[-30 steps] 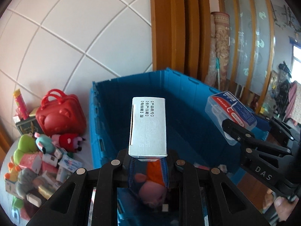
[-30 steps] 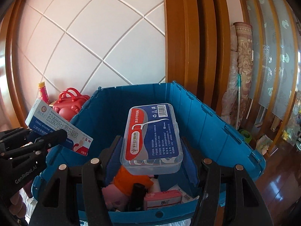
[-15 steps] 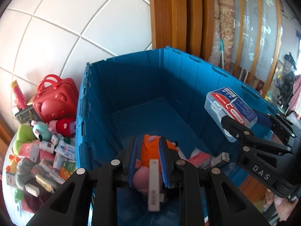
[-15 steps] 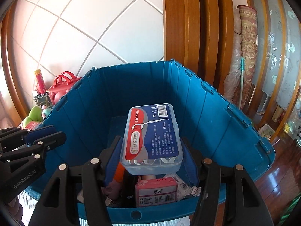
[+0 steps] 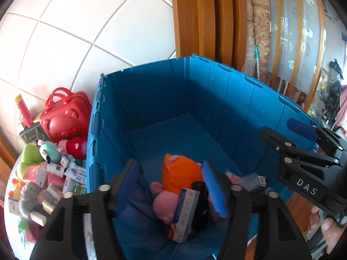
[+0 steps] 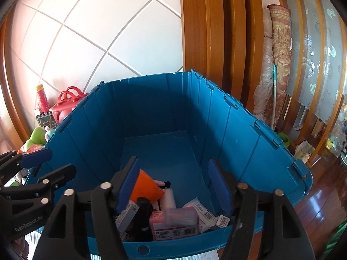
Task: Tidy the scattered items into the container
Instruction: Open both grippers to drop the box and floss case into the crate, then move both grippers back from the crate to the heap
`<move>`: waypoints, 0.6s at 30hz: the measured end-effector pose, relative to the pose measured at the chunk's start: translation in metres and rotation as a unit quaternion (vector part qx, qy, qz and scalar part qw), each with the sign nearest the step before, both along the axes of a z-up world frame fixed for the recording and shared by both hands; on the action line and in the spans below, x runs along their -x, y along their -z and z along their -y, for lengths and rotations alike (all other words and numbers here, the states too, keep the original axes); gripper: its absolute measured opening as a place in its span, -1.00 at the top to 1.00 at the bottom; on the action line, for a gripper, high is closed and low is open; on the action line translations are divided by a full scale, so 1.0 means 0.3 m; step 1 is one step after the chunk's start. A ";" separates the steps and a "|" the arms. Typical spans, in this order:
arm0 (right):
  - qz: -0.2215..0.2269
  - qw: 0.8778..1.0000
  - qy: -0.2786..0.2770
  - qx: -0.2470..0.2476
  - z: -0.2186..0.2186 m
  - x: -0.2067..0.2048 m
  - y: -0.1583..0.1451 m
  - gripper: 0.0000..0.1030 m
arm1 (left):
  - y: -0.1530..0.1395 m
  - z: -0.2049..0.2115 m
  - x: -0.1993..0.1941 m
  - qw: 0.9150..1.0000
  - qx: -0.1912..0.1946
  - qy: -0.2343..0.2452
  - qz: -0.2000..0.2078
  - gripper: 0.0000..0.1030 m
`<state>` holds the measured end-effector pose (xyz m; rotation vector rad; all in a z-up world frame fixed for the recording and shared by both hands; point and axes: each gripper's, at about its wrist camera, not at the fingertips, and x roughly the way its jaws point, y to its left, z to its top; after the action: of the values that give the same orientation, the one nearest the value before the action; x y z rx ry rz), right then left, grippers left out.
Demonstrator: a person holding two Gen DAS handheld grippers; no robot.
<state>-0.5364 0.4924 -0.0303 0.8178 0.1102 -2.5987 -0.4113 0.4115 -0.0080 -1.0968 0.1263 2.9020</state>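
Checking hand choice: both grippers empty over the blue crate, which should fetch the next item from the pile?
Left gripper: open, nearer the pile of toys and boxes beside the blue plastic crate's left wall.

Left gripper (image 5: pixel 171 186): above the bin (image 5: pixel 238 99), angled down into it, jaws just opened, nothing between the pads. Right gripper (image 6: pixel 173 184): beside it over the bin, likewise just opened, empty.

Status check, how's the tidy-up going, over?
Both tongs, left and right, just opened, empty over blue bin. Pile remains outside. Nothing in the way.
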 end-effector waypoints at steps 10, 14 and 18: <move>0.004 1.000 0.022 -0.009 -0.017 0.007 0.013 -1.00 | 0.006 0.033 -0.019 1.000 -0.015 -0.009 0.001 -0.65; 0.004 1.000 0.029 -0.011 -0.024 0.003 0.013 -1.00 | 0.008 0.044 -0.029 1.000 -0.015 -0.012 0.002 -0.65; 0.006 1.000 0.028 -0.012 -0.011 -0.005 0.017 -1.00 | 0.002 0.059 -0.047 1.000 -0.015 -0.014 -0.003 -0.65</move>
<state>-0.5350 0.4957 -0.0355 0.8561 0.1170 -2.6491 -0.3972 0.3937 -0.0086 -1.0941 0.0691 2.9213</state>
